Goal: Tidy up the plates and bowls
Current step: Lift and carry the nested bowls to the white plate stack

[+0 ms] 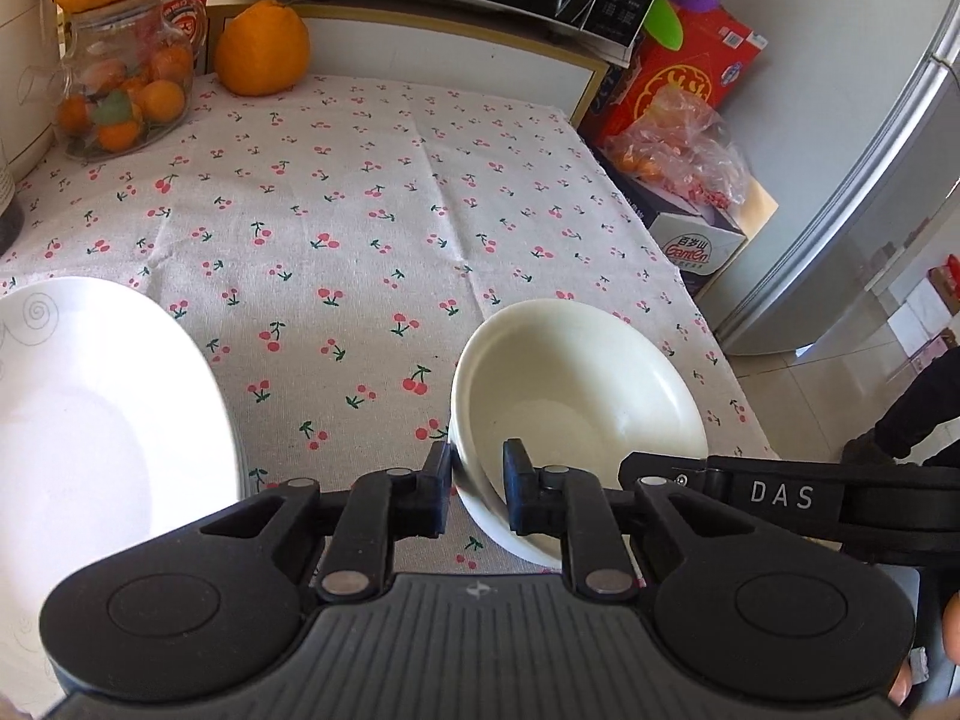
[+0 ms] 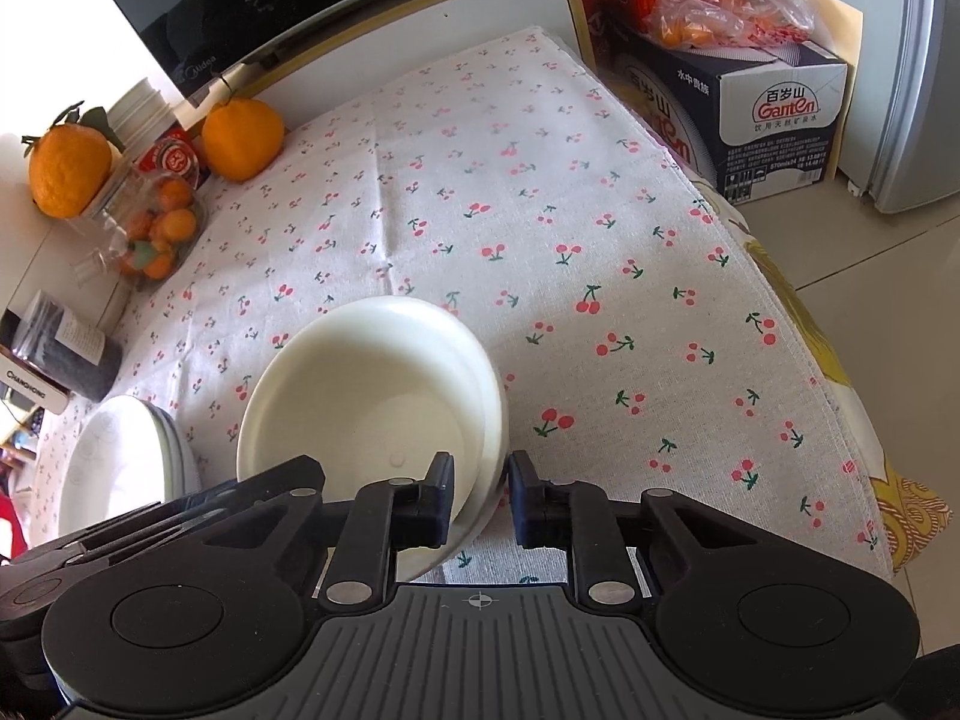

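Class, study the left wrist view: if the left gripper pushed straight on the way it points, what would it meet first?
The left gripper already has its fingers clamped on the near rim of the white bowl, so the bowl's wall comes first. Beyond it lies only the cherry-print tablecloth, though depth is hard to judge.

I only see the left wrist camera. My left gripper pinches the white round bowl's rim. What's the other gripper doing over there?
Observer: The right gripper pinches the rim on the other side of the white round bowl.
Operator: Is it just one bowl?
Observer: No, layered rims show at least two nested together.
Operator: And the white plate beside it?
Observer: The white round plate tops a stack; more plate edges show underneath.
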